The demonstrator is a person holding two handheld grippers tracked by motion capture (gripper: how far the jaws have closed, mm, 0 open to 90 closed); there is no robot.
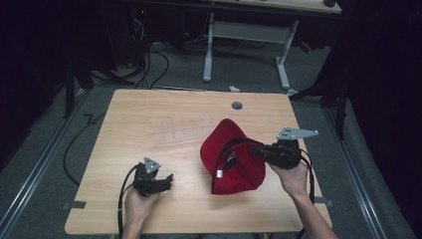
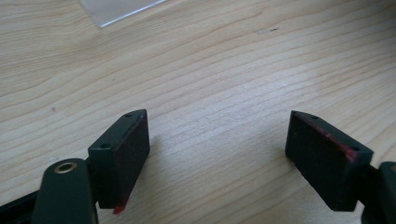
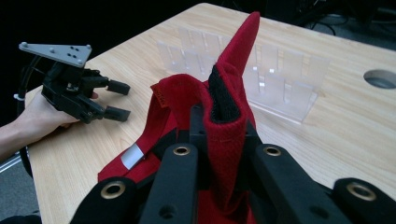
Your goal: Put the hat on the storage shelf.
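A red cap lies tilted on the wooden table, right of the middle, with its black-lined inside and a white label showing. My right gripper comes in from the right and is shut on the cap's rim. In the right gripper view the red fabric stands pinched between the jaws of the right gripper. My left gripper rests near the front left of the table, open, with bare wood between its fingers. The left gripper is a hand's width from the cap.
A clear plastic rack stands on the table just behind the cap, faint from above. A round cable hole sits near the far edge. Beyond the table are a desk frame and floor cables.
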